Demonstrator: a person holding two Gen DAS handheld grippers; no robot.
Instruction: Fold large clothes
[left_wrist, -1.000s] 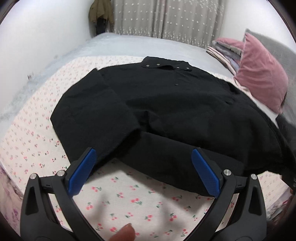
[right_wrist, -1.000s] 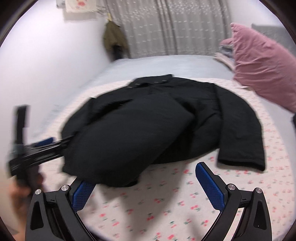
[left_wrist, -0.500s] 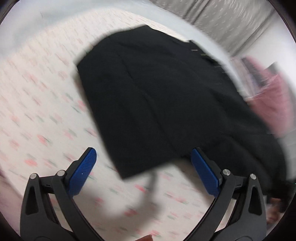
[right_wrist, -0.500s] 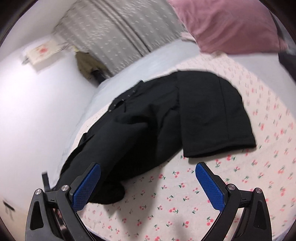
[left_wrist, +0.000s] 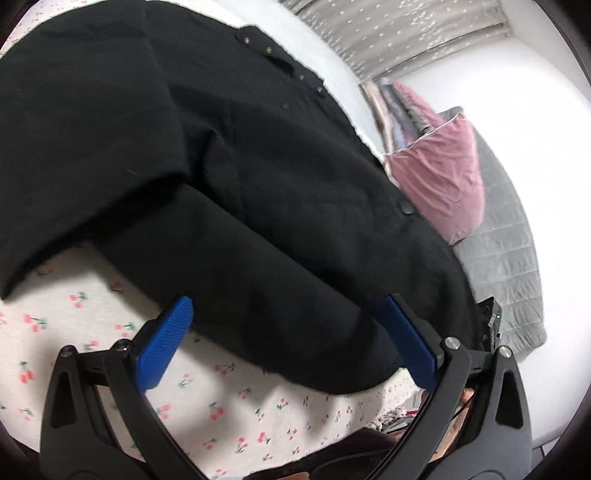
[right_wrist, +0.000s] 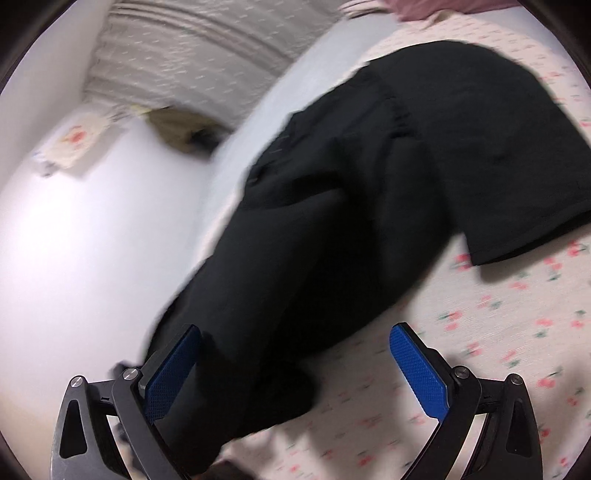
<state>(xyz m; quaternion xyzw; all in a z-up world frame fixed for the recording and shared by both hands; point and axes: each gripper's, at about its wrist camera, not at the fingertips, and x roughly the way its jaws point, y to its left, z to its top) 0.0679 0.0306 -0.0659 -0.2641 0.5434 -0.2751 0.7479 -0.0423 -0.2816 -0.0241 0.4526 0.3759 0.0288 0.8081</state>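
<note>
A large black jacket (left_wrist: 229, 155) lies spread on a bed sheet with a cherry print (left_wrist: 92, 332). Its snap-button collar points toward the curtain. One sleeve is folded across the body. My left gripper (left_wrist: 284, 339) is open, its blue pads straddling the jacket's lower hem edge without closing on it. In the right wrist view the same jacket (right_wrist: 351, 192) runs diagonally, with a sleeve cuff at the right. My right gripper (right_wrist: 295, 373) is open, and the jacket's bottom corner lies between its fingers, against the left pad.
A pink pillow (left_wrist: 439, 177) and a grey quilt (left_wrist: 509, 258) lie past the jacket's right side. Grey curtains (left_wrist: 388, 29) hang behind the bed. A white wall (right_wrist: 74, 240) borders the bed's left. The other gripper (left_wrist: 489, 325) shows at the jacket's right edge.
Both grippers have swung down and closer to the jacket's bottom hem; the views tilted sharply. The jaws stayed open throughout. The jacket itself lies much as before.
</note>
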